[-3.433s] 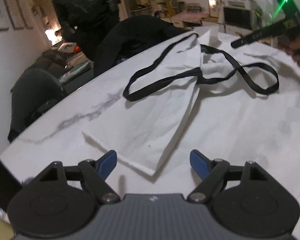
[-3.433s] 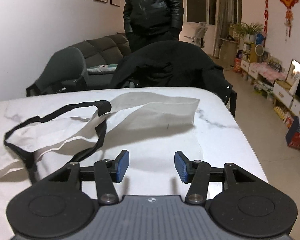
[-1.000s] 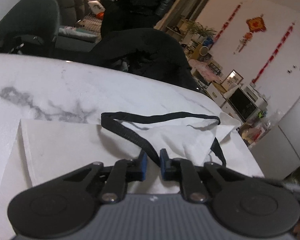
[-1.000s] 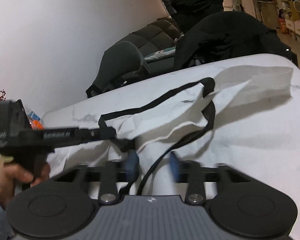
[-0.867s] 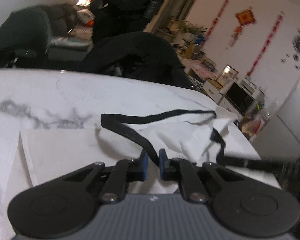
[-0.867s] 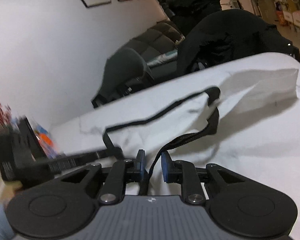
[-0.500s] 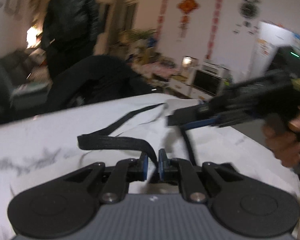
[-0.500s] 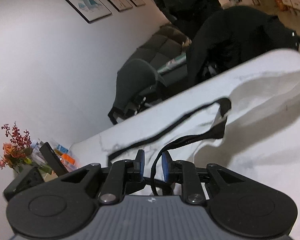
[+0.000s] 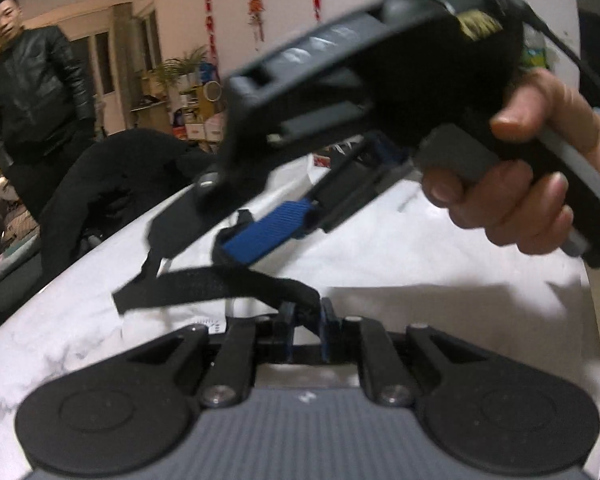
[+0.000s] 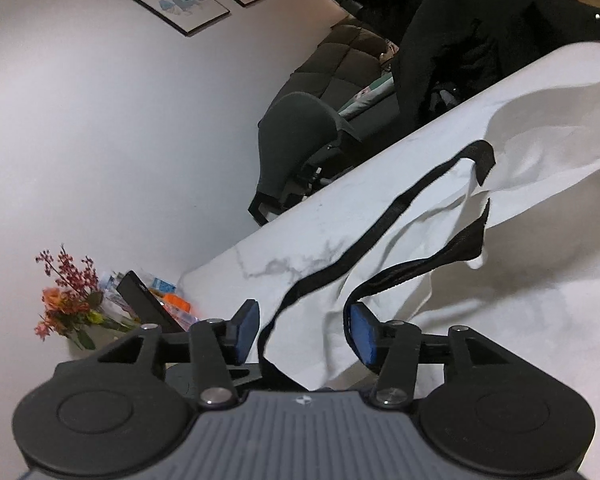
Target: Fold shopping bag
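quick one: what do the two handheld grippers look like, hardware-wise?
Both match: the left gripper and right gripper have a grey ribbed body, black linkage arms on round black discs with silver pivot screws, and blue ribbed fingertip pads. The right has a green LED, a black cable and a grey trigger.

White bag (black straps), grey-veined marble table.

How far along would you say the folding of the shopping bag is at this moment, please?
Early stage. Done: nothing is folded; the white fabric shopping bag lies rumpled on the white marble table. In hand: the left gripper is shut on a black strap handle, while the right gripper is open, the other black handle loose between its jaws. Left: flattening the bag, tucking handles, folding.
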Demonstrator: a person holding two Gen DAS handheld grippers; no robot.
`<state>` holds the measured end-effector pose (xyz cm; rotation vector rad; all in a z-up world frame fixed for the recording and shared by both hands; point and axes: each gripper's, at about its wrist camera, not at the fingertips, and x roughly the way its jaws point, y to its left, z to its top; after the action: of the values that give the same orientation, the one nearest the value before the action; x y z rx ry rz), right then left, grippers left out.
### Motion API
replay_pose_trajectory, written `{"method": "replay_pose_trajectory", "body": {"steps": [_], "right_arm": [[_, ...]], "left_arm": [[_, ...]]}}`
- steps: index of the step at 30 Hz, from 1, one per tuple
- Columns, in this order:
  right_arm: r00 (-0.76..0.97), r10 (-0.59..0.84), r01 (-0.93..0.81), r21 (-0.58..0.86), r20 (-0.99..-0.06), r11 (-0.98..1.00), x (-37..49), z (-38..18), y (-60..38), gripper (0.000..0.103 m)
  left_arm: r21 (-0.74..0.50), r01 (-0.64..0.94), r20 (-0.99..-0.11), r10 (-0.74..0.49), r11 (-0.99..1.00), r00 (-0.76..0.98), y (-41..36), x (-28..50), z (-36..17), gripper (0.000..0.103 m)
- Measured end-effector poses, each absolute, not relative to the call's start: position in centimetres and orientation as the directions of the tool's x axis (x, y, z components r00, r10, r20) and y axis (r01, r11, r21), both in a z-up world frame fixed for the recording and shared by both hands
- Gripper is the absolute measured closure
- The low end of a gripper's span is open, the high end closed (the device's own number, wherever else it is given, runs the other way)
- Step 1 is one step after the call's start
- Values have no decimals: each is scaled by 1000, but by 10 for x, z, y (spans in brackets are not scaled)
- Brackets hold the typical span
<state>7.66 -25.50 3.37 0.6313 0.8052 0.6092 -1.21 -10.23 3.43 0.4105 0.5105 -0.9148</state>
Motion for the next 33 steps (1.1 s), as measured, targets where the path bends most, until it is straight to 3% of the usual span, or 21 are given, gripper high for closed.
{"method": "replay_pose_trajectory", "body": {"steps": [7, 10, 11, 14, 20, 23, 33], "right_arm": [[504, 669, -284, 627, -546, 726, 77, 28, -229, 54], [503, 671, -320, 604, -545, 730, 74, 30, -227, 89], [505, 677, -323, 610, -535, 724, 72, 31, -230, 91], [525, 689, -323, 631, -500, 705, 67, 39, -239, 91], [561, 707, -281, 705, -430, 652, 61, 56, -262, 88], [590, 707, -273, 728, -390, 629, 57, 68, -274, 87], [679, 680, -280, 759, -276, 588, 54, 103, -294, 87]], "left_arm": [[171, 846, -586, -638, 505, 499, -114, -26, 31, 86], [196, 846, -589, -630, 496, 506, -113, -32, 30, 80], [205, 845, -589, -627, 495, 510, -112, -35, 30, 74], [213, 833, -579, -621, 510, 528, -98, -39, 31, 60], [208, 802, -573, -594, 560, 564, -76, -37, 33, 48], [219, 792, -578, -578, 571, 576, -71, -33, 41, 32], [359, 723, -629, -420, 590, 654, -75, -39, 32, 35]]}}
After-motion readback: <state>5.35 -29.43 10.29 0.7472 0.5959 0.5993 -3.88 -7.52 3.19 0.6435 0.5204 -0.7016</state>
